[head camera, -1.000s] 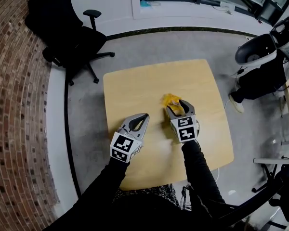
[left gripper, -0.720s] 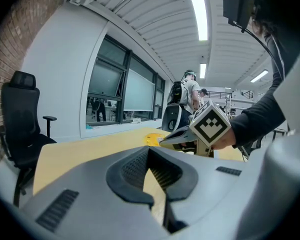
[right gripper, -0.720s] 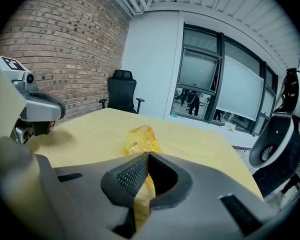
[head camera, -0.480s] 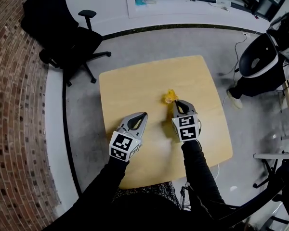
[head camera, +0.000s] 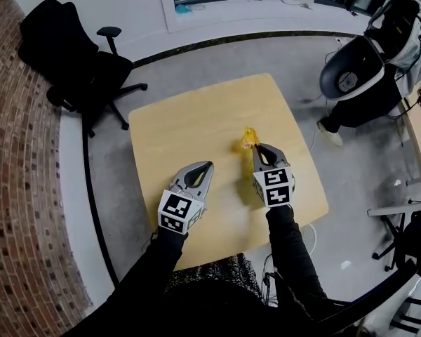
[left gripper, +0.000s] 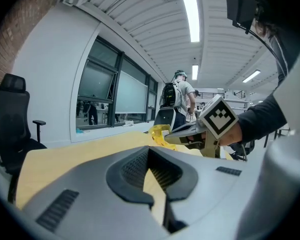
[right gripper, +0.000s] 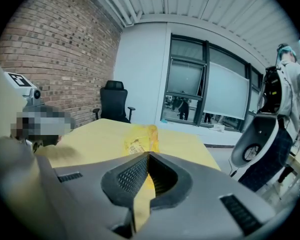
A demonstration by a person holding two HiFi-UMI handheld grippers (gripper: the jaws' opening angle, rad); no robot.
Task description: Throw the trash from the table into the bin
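Observation:
A crumpled yellow wrapper (head camera: 248, 139) hangs at the tip of my right gripper (head camera: 258, 148), which is shut on it just above the wooden table (head camera: 189, 118). In the right gripper view the wrapper (right gripper: 140, 138) sticks out past the closed jaws of the right gripper (right gripper: 149, 154). My left gripper (head camera: 209, 166) hovers over the table to the left, shut with nothing in it. The left gripper view shows the left gripper (left gripper: 149, 149) with its jaws together, and beyond them the wrapper (left gripper: 159, 133) in the other gripper. No bin is clearly recognisable.
A black office chair (head camera: 77, 69) stands on the floor left of the table, near a brick wall (head camera: 21, 188). A white and black rounded object (head camera: 351, 76) sits on the floor to the right, with a person beside it. Windows line the far wall.
The right gripper's jaws closed on the yellow wrapper and raised it off the table. Both grippers shifted slightly across the table.

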